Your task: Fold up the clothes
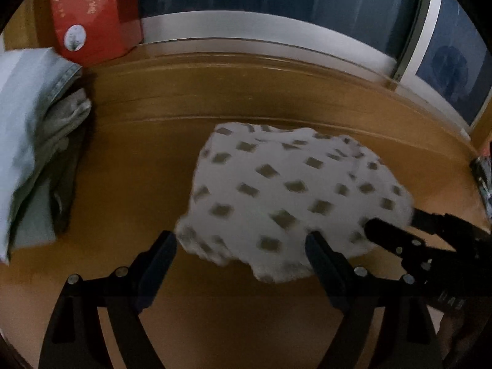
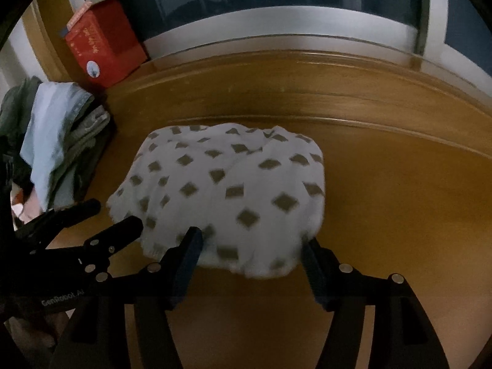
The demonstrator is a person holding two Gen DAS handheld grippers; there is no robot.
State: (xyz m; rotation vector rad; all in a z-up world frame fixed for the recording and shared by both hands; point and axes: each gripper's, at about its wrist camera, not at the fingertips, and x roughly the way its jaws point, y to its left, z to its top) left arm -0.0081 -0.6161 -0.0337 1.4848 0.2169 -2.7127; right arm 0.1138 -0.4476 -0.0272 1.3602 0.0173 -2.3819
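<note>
A: Where is the garment [image 2: 227, 190] now?

B: It lies on the wooden table [image 2: 384, 184] as a compact white bundle with dark diamonds, so I judge it is nearly folded. A pile [image 1: 33, 141] of other clothes sits well to its left, beside a red box [image 1: 92, 15].

A: And the grippers?

B: Both have their jaws spread wide and hold nothing. The left gripper [image 1: 241, 246] is at the garment's near-left edge, the right gripper [image 2: 250, 243] at its near edge.

A: What remains?

B: Maybe moving it onto the pile. Only the right view shows green cloth behind that pile; only the left view shows a dark object far right of the garment.
</note>
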